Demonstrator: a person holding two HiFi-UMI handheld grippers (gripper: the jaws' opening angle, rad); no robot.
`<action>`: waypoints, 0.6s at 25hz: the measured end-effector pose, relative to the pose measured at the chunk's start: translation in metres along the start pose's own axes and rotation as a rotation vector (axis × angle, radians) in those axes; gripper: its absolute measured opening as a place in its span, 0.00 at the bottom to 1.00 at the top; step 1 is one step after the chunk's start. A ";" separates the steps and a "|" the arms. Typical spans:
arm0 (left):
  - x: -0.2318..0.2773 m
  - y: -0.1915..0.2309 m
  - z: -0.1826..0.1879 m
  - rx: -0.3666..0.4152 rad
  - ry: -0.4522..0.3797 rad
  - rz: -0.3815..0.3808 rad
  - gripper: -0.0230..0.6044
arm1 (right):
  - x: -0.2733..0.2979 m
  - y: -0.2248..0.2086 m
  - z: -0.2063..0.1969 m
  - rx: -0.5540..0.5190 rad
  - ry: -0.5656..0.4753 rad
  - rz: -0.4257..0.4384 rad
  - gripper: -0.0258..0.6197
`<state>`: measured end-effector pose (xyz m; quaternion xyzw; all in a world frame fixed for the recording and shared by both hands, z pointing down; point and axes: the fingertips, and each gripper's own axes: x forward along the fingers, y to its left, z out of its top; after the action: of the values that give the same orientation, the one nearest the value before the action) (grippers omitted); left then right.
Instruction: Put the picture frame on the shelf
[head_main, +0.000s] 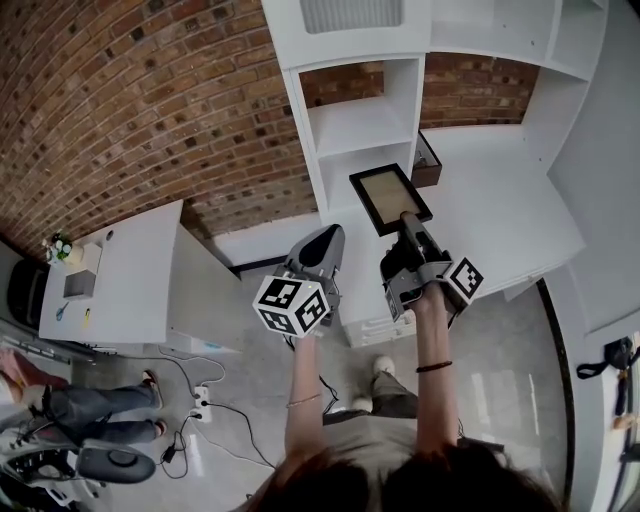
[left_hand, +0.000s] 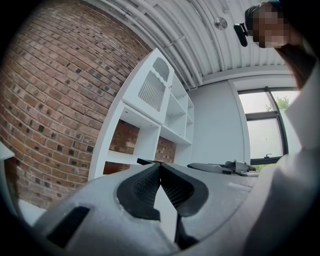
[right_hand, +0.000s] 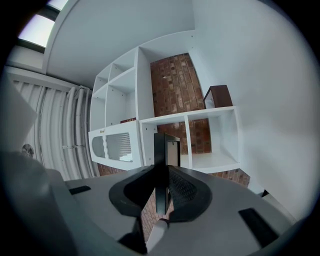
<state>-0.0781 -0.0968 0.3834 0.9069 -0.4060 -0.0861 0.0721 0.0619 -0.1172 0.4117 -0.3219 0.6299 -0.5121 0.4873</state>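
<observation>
My right gripper (head_main: 410, 228) clamped on black rectangular picture frame (head_main: 390, 196) — near white wooden shelf unit (head_main: 362, 128); my left gripper (head_main: 322, 240) — jaws together, empty.

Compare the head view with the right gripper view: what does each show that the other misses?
Only the head view: the left tool, the white side table and a power strip on the floor. Only the right gripper view: the right tool with its pads clamped on the picture frame edge, plus the ribbed ceiling. Both: the frame, the white shelf unit, the brick wall.
</observation>
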 end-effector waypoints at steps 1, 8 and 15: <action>0.006 0.003 0.001 -0.001 0.001 0.003 0.05 | 0.006 -0.001 0.003 0.002 0.003 -0.005 0.15; 0.025 0.012 0.001 -0.002 0.004 0.019 0.05 | 0.026 -0.007 0.016 0.017 0.018 -0.013 0.15; 0.042 0.017 0.003 -0.004 0.004 0.035 0.05 | 0.042 -0.007 0.030 0.023 0.034 -0.017 0.15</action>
<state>-0.0633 -0.1396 0.3796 0.8997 -0.4215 -0.0839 0.0761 0.0760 -0.1669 0.4060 -0.3130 0.6293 -0.5287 0.4759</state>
